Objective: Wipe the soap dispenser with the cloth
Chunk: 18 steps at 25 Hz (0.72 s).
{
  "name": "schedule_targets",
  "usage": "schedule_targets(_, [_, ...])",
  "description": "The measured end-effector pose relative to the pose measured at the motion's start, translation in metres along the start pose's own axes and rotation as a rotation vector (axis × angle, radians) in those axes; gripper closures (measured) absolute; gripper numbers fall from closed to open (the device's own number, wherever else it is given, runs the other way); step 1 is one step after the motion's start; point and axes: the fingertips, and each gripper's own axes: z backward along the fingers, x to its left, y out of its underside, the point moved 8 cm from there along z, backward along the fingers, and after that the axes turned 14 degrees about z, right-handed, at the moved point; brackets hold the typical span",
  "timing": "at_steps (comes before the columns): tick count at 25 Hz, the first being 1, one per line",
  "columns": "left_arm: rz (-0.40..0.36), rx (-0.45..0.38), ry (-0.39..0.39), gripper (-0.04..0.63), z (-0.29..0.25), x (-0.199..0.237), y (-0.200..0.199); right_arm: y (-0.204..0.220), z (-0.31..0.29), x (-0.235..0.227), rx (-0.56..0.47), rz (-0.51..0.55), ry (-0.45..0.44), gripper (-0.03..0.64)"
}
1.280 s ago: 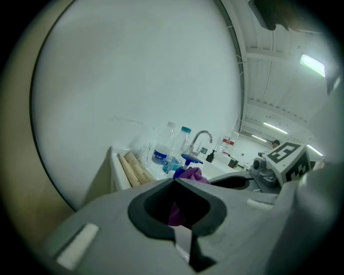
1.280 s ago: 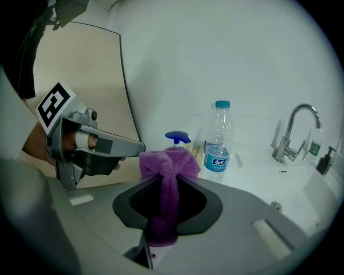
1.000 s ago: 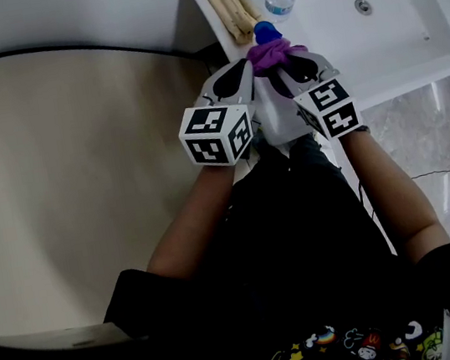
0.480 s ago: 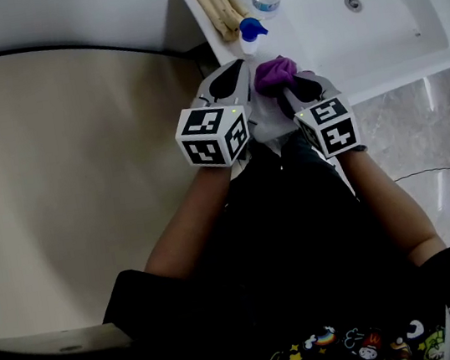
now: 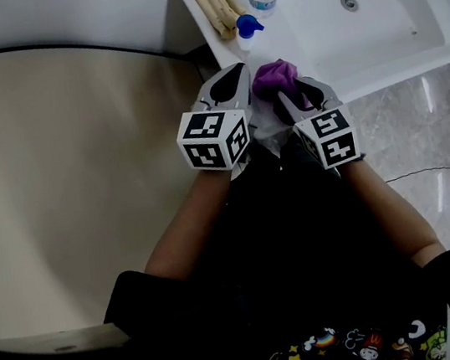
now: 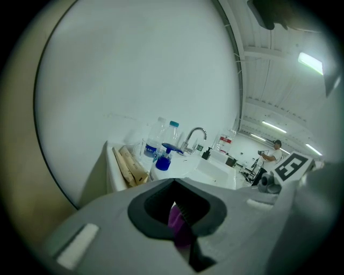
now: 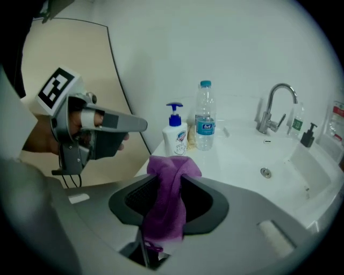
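Note:
The soap dispenser (image 5: pixel 245 34), white with a blue pump, stands on the counter's near left corner; it also shows in the right gripper view (image 7: pixel 175 134) and the left gripper view (image 6: pixel 163 159). A purple cloth (image 5: pixel 274 76) bunches between the jaws of my right gripper (image 5: pixel 293 86), which is shut on it (image 7: pixel 167 200) a little short of the dispenser. My left gripper (image 5: pixel 234 76) hangs beside it to the left, jaws together and nothing held (image 7: pixel 141 124). A purple sliver shows in its jaw gap (image 6: pixel 176 221); I cannot tell what it is.
A water bottle (image 7: pixel 205 115) stands right behind the dispenser, with beige sticks (image 5: pixel 214 3) along the counter's left edge. The white basin (image 5: pixel 385 14), its faucet (image 7: pixel 271 107) and a small black dispenser (image 7: pixel 307 135) lie to the right. A curved beige wall panel (image 5: pixel 61 158) fills the left.
Both grippers have drawn back from the dispenser toward the person. The cloth, right up against the pump a second ago, now sits apart from it.

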Motion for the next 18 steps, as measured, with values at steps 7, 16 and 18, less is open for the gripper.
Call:
schedule_targets(7, [-0.023,-0.033,0.016,0.595,0.009,-0.001,-0.004,-0.034,0.044,-0.002,-0.181,-0.008,0.096,0.590])
schedule_targets(16, [-0.208,-0.219,0.027,0.595,0.038,-0.034,-0.031,-0.093,0.085,-0.010,-0.458,0.032,0.203,0.592])
schedule_targets(18, [-0.235,-0.245,0.035,0.595,0.045,-0.041,-0.035,-0.099,0.089,-0.009,-0.482,0.038,0.211,0.592])
